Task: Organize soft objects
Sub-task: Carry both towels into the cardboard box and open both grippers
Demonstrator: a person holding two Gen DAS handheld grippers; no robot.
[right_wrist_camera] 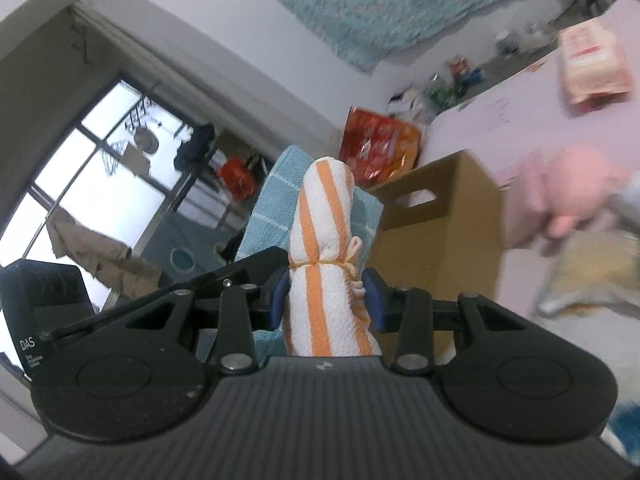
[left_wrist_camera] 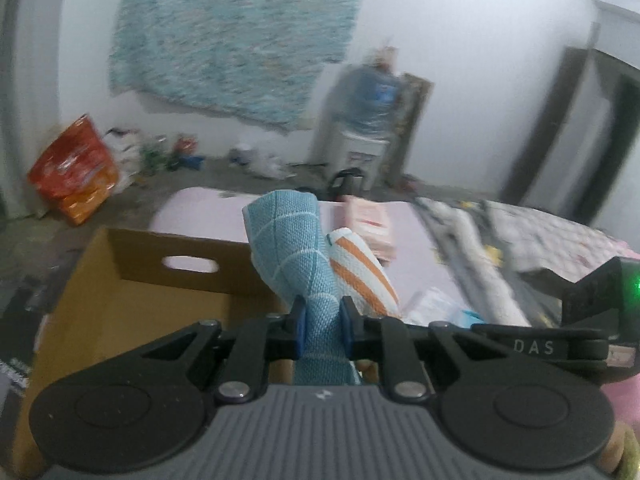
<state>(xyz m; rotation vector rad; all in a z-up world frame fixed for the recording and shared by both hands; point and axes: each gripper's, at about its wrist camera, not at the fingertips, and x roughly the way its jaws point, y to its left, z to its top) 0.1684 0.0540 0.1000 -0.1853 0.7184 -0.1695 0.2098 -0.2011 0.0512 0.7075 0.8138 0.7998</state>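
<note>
A white-walled room with a shaggy teal rug hung up, and a pale pink table (left_wrist_camera: 208, 208) ahead of me. Off to my left claw's left sits the open cardboard box (left_wrist_camera: 120, 304). My left claw (left_wrist_camera: 323, 322) is clamped on a rolled blue cloth (left_wrist_camera: 294, 248); just to its right, my right claw (right_wrist_camera: 326, 294) is clamped on an orange-striped white towel roll (right_wrist_camera: 326, 216) tied with a rubber band. I judge both rolls are mid-carry; next I must bring them over the box's opening, lower and release. "DAS" is printed on each claw's arm; the packets' lettering beyond is too blurred to read.
</note>
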